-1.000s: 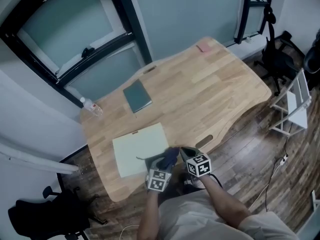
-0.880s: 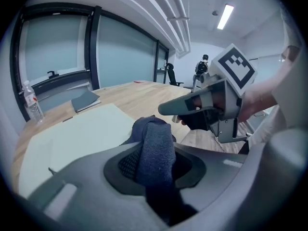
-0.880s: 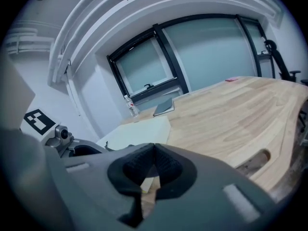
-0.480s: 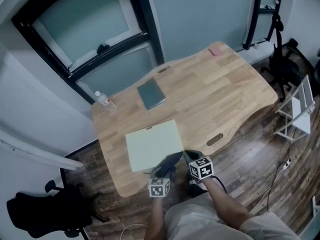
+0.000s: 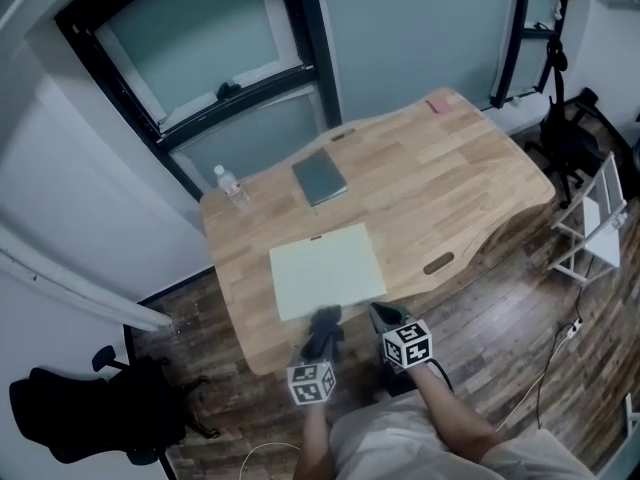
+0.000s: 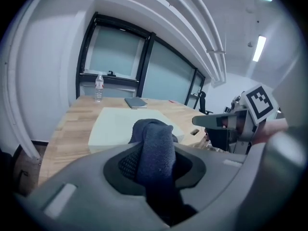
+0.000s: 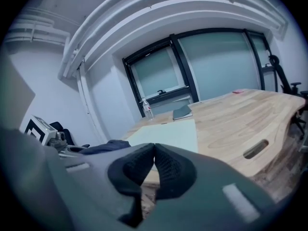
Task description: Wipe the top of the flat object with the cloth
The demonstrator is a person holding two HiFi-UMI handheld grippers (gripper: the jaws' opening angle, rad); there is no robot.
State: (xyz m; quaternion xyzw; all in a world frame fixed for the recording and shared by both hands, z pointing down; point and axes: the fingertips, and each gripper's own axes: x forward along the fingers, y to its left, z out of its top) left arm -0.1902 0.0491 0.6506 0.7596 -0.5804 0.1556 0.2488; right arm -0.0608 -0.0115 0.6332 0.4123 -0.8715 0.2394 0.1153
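Left claw (image 5: pixel 324 330) clamped on cloth (image 6: pixel 154 148), at the near edge of pad (image 5: pixel 327 268) on bench (image 5: pixel 450 188); cloth-to-pad contact unclear. Right claw (image 7: pixel 154 153) pinched closed, empty, just beside the left.

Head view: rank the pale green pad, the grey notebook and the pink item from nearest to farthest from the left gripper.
1. pale green pad, on the table's near side, just ahead of the left gripper.
2. grey notebook, farther back, near the window edge.
3. pink item, at the far right corner.
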